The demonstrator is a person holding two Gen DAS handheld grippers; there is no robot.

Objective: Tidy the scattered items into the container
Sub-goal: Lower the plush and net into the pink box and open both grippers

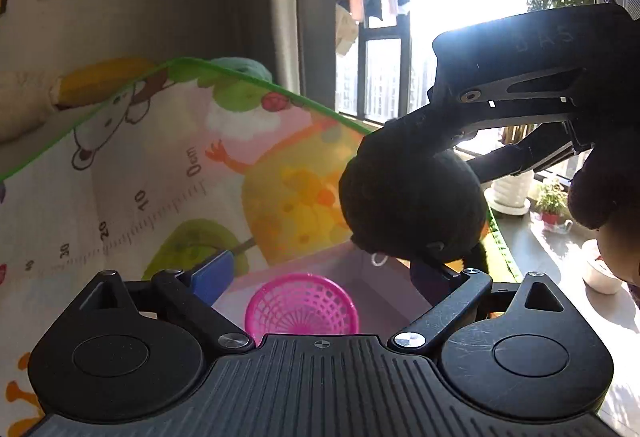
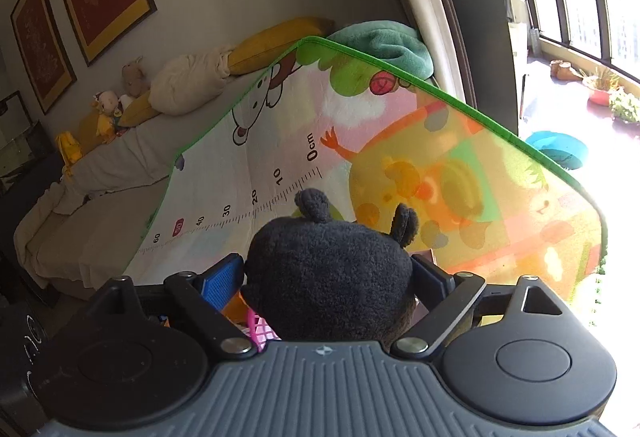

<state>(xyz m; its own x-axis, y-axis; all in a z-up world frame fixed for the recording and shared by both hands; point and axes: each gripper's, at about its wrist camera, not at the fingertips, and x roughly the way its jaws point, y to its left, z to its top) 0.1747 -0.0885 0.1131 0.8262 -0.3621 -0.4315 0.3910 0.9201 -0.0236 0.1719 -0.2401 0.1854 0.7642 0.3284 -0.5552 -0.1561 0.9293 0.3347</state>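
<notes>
Black plush toy (image 2: 328, 277) between right gripper (image 2: 328, 277) jaws, wide, grip unclear; likely heading for pink basket (image 1: 302, 303). Left gripper (image 1: 316, 277) open, empty.

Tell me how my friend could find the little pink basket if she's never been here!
Start at the big cartoon play mat with the green edge and the printed ruler. Look down to the near end of the mat, between the left gripper's open fingers. There sits the pink basket: a small round bowl of bright pink plastic lattice, unlike the fuzzy black plush toy above it.
</notes>
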